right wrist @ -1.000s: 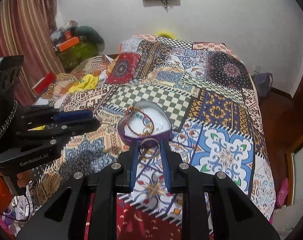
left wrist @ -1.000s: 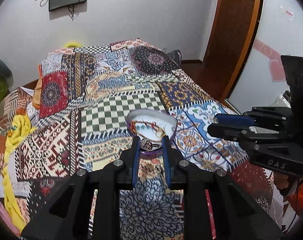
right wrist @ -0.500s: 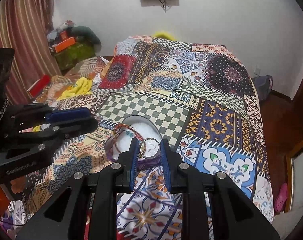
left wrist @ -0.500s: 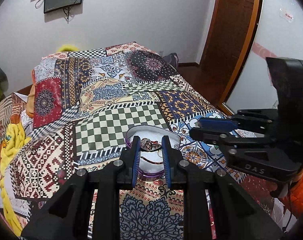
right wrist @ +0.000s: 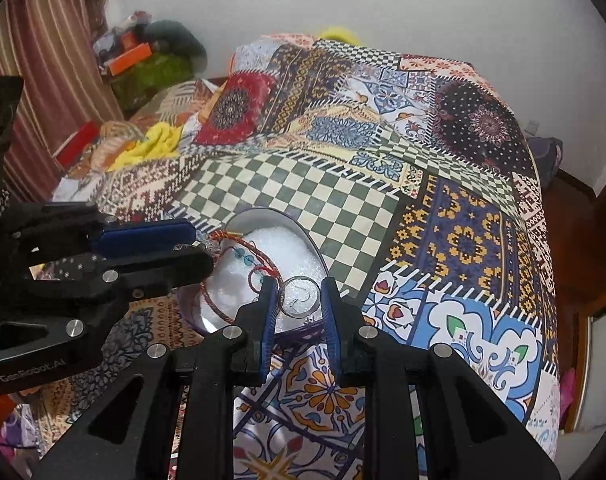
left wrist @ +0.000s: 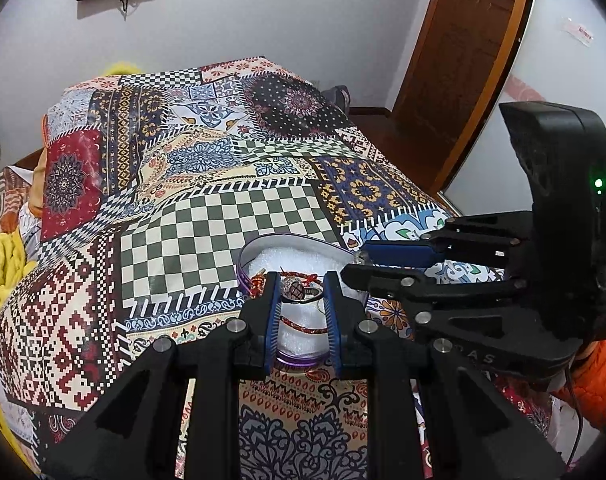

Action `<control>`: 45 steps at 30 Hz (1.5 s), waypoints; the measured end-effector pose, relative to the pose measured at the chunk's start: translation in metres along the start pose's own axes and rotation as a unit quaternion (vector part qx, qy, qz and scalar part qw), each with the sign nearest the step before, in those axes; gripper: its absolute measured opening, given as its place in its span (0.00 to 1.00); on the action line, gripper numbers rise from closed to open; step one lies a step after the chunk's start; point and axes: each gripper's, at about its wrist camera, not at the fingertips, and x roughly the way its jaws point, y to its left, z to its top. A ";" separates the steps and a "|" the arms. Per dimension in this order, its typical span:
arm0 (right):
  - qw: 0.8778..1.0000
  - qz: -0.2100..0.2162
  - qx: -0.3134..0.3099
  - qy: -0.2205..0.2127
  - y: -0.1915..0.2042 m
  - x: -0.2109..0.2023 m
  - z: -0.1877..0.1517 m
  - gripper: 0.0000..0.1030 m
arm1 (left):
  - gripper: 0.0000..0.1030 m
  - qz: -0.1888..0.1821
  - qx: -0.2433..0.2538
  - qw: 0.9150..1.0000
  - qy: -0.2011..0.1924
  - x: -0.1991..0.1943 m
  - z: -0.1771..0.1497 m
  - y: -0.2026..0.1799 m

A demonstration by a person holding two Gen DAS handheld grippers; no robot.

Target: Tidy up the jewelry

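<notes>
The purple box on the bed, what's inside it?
White foam lining, a red cord bracelet with blue beads. The box bottom near both grippers is covered.

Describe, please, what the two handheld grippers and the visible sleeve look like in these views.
Both grippers are matte black, angular plastic with silver bolt heads and blue ribbed pads lining the fingers. The left gripper carries white "GenRobot.AI" lettering on its body, seen from the right wrist view. The right gripper shows "DAS" lettering and a lit green indicator light on its upright housing. An orange sleeve and a thin dark cable show beside it.

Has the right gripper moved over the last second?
Yes. The right gripper has come forward over the box, its ring now above the white lining instead of short of the rim.
</notes>
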 end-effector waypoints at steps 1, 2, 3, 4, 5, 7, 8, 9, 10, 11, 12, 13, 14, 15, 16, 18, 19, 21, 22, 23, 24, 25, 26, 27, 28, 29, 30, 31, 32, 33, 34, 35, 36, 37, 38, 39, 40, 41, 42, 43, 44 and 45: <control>1.000 -0.001 -0.003 0.003 0.001 0.002 0.000 0.19 | 0.19 0.001 0.002 1.000 0.000 0.000 0.000 -0.001; 1.000 -0.002 -0.005 0.004 0.000 0.003 0.000 0.19 | 0.19 0.002 0.004 1.000 0.000 0.001 -0.001 -0.001; 1.000 -0.002 -0.007 0.005 0.001 0.004 0.000 0.19 | 0.19 0.003 0.005 1.000 0.000 0.002 -0.001 -0.002; 1.000 -0.001 -0.008 0.007 0.001 0.005 -0.001 0.19 | 0.19 0.004 0.006 1.000 -0.001 0.002 0.000 -0.002; 1.000 0.002 -0.008 0.008 0.001 0.006 0.000 0.19 | 0.19 0.006 0.006 1.000 -0.002 0.002 -0.001 -0.002; 1.000 0.006 -0.005 0.010 0.000 0.007 -0.001 0.19 | 0.19 0.011 0.009 1.000 -0.004 0.002 -0.001 -0.003; 1.000 0.006 -0.005 0.012 0.000 0.009 0.000 0.19 | 0.19 0.012 0.010 1.000 -0.004 0.003 -0.001 -0.004; 1.000 0.004 -0.006 0.013 0.000 0.009 0.000 0.19 | 0.19 0.014 0.012 1.000 -0.004 0.002 -0.001 -0.005; 1.000 0.001 -0.007 0.013 0.000 0.010 0.000 0.19 | 0.19 0.015 0.014 1.000 -0.003 0.002 -0.001 -0.006; 1.000 0.000 -0.008 0.014 0.001 0.011 0.000 0.19 | 0.19 0.016 0.017 1.000 -0.003 0.001 -0.001 -0.006; 1.000 0.000 -0.008 0.016 0.001 0.011 0.000 0.19 | 0.19 0.017 0.021 1.000 -0.001 0.001 -0.001 -0.008; 1.000 -0.001 -0.009 0.020 0.001 0.012 0.000 0.19 | 0.19 0.018 0.023 1.000 -0.001 0.000 -0.001 -0.010; 1.000 -0.003 -0.010 0.023 0.002 0.013 0.000 0.19 | 0.19 0.020 0.025 0.999 -0.001 -0.001 -0.001 -0.011; 1.000 -0.006 -0.011 0.024 0.002 0.013 0.000 0.19 | 0.19 0.020 0.025 0.999 -0.001 -0.002 -0.001 -0.011; 1.000 -0.009 -0.012 0.025 0.003 0.012 0.001 0.19 | 0.20 0.019 0.025 1.000 -0.001 -0.004 -0.001 -0.012; 0.999 -0.015 -0.015 0.026 0.005 0.011 0.001 0.20 | 0.20 0.019 0.023 1.000 -0.002 -0.007 0.001 -0.012; 0.999 -0.018 -0.017 0.026 0.005 0.010 0.002 0.21 | 0.20 0.019 0.023 1.000 -0.004 -0.010 0.001 -0.013; 0.999 -0.025 -0.021 0.025 0.007 0.006 0.002 0.22 | 0.20 0.022 0.022 0.999 -0.008 -0.015 0.002 -0.013; 0.999 -0.025 -0.021 0.022 0.008 0.003 0.003 0.22 | 0.20 0.023 0.021 0.999 -0.011 -0.019 0.002 -0.013; 0.999 -0.026 -0.021 0.019 0.008 0.001 0.003 0.22 | 0.20 0.024 0.021 0.999 -0.014 -0.022 0.002 -0.013; 0.999 -0.026 -0.020 0.016 0.009 -0.002 0.003 0.23 | 0.20 0.026 0.020 0.999 -0.016 -0.026 0.002 -0.013; 0.999 -0.027 -0.019 0.013 0.009 -0.006 0.003 0.23 | 0.20 0.030 0.019 0.999 -0.020 -0.030 0.003 -0.013; 0.999 -0.027 -0.018 0.011 0.009 -0.008 0.004 0.23 | 0.20 0.031 0.018 0.999 -0.022 -0.033 0.003 -0.013; 0.999 -0.028 -0.017 0.009 0.010 -0.010 0.004 0.24 | 0.20 0.033 0.018 0.999 -0.024 -0.037 0.003 -0.013; 0.999 -0.030 -0.017 0.006 0.010 -0.014 0.004 0.24 | 0.20 0.036 0.017 0.999 -0.027 -0.042 0.003 -0.013; 0.999 -0.032 -0.017 0.004 0.011 -0.017 0.004 0.24 | 0.20 0.038 0.017 0.999 -0.029 -0.046 0.003 -0.013; 0.999 -0.034 -0.016 0.001 0.012 -0.020 0.004 0.24 | 0.20 0.039 0.016 0.999 -0.030 -0.048 0.003 -0.013; 0.999 -0.035 -0.015 -0.003 0.013 -0.024 0.004 0.24 | 0.20 0.042 0.016 0.998 -0.032 -0.053 0.002 -0.014; 0.999 -0.035 -0.015 -0.005 0.013 -0.027 0.004 0.24 | 0.20 0.043 0.016 0.998 -0.033 -0.056 0.002 -0.014; 0.999 -0.035 -0.014 -0.008 0.014 -0.030 0.004 0.24 | 0.20 0.045 0.016 0.998 -0.034 -0.058 0.001 -0.014; 0.999 -0.036 -0.015 -0.011 0.015 -0.035 0.003 0.24 | 0.20 0.047 0.015 0.998 -0.035 -0.062 0.000 -0.014; 0.999 -0.038 -0.015 -0.014 0.016 -0.038 0.002 0.24 | 0.20 0.048 0.015 0.998 -0.035 -0.063 0.000 -0.014; 0.999 -0.039 -0.016 -0.018 0.017 -0.042 0.002 0.24 | 0.20 0.049 0.014 0.998 -0.036 -0.066 -0.001 -0.014; 0.999 -0.040 -0.016 -0.020 0.018 -0.045 0.002 0.24 | 0.20 0.051 0.014 0.998 -0.036 -0.069 -0.002 -0.014; 0.999 -0.041 -0.016 -0.023 0.019 -0.048 0.001 0.24 | 0.20 0.053 0.014 0.998 -0.037 -0.071 -0.003 -0.014; 0.999 -0.042 -0.017 -0.025 0.020 -0.052 0.000 0.24 | 0.20 0.054 0.013 0.998 -0.037 -0.073 -0.003 -0.014; 0.999 -0.043 -0.018 -0.027 0.021 -0.055 -0.001 0.25 | 0.20 0.055 0.013 0.998 -0.037 -0.075 -0.004 -0.014; 0.998 -0.045 -0.019 -0.029 0.023 -0.057 -0.001 0.25 | 0.20 0.058 0.013 0.998 -0.037 -0.077 -0.005 -0.014; 0.998 -0.046 -0.019 -0.031 0.023 -0.060 -0.002 0.25 | 0.20 0.060 0.012 0.997 -0.036 -0.079 -0.006 -0.014; 0.998 -0.047 -0.019 -0.032 0.024 -0.062 -0.003 0.26 | 0.20 0.062 0.012 0.997 -0.035 -0.081 -0.007 -0.014; 0.998 -0.047 -0.019 -0.033 0.024 -0.064 -0.004 0.27 | 0.20 0.062 0.011 0.997 -0.034 -0.082 -0.008 -0.014; 0.998 -0.047 -0.018 -0.034 0.025 -0.066 -0.005 0.30 | 0.22 0.063 0.009 0.998 -0.031 -0.083 -0.010 -0.013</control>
